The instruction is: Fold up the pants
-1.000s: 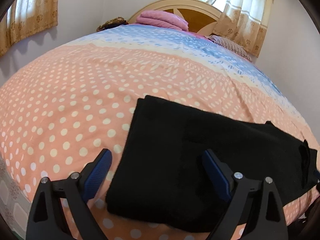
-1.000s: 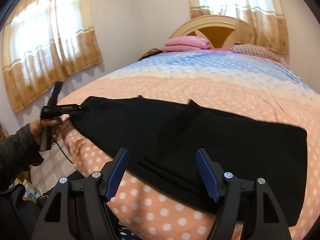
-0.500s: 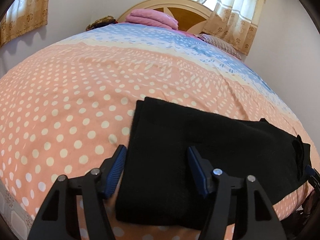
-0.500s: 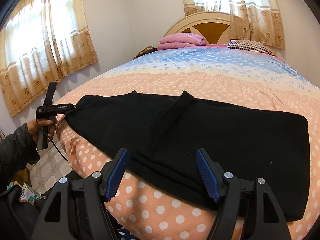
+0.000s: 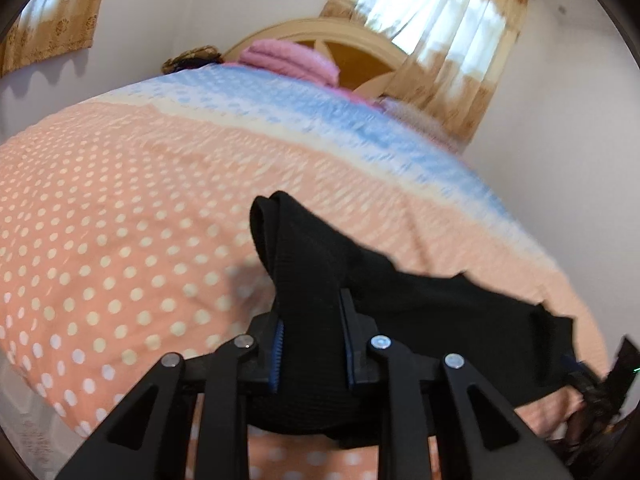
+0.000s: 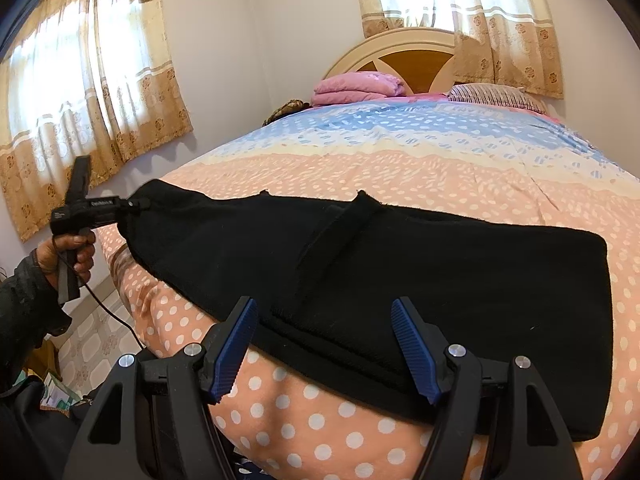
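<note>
Black pants (image 6: 420,264) lie folded lengthwise across the foot of the bed. My left gripper (image 5: 312,320) is shut on the pants' end (image 5: 304,264) and lifts that corner off the bedspread; it also shows in the right wrist view (image 6: 136,203), pinching the far left end. My right gripper (image 6: 324,340) is open, its blue pads hovering over the near edge of the pants, touching nothing I can see.
The bed has a peach polka-dot and blue bedspread (image 6: 400,160). Folded pink blankets (image 6: 356,86) and a striped pillow (image 6: 492,94) lie by the headboard (image 6: 404,52). Curtained windows stand left and behind. Tiled floor (image 6: 92,332) lies left of the bed.
My left gripper has closed on the end of the pants and raised it, bunching the cloth. My right gripper has stayed open and almost still.
</note>
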Motion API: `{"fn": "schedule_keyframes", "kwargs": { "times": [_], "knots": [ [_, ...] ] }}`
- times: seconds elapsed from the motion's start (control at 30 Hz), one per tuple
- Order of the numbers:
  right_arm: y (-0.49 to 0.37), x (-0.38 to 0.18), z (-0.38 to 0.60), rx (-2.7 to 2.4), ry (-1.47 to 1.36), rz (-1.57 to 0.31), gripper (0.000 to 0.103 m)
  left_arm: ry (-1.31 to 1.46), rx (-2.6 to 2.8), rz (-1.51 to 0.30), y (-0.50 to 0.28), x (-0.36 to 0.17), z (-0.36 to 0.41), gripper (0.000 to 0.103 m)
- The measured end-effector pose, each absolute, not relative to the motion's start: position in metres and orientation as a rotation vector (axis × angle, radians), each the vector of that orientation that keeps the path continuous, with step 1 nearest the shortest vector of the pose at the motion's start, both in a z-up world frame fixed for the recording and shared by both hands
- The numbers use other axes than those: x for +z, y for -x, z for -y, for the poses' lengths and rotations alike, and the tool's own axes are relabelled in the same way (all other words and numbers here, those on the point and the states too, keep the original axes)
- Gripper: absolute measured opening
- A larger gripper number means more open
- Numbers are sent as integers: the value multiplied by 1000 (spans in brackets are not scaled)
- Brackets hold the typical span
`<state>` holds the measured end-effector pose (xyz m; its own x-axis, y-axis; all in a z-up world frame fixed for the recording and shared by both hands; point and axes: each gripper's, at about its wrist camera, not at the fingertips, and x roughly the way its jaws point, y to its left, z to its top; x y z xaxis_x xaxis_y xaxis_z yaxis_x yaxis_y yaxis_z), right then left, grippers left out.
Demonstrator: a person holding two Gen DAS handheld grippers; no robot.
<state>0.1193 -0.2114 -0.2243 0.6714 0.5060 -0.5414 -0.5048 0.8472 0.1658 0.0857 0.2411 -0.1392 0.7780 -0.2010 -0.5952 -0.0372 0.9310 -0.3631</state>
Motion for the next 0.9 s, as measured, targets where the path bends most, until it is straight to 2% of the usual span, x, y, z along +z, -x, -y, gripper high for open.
{"fn": "schedule_keyframes", "kwargs": {
  "times": [0.47, 0.9],
  "knots": [
    [-118, -202, 233, 510, -39, -575, 71, 404, -341, -550, -77, -81, -181, 23],
    [-106, -192, 302, 413, -179, -602, 71, 367, -550, -519, -93, -28, -94, 23]
  ]
}}
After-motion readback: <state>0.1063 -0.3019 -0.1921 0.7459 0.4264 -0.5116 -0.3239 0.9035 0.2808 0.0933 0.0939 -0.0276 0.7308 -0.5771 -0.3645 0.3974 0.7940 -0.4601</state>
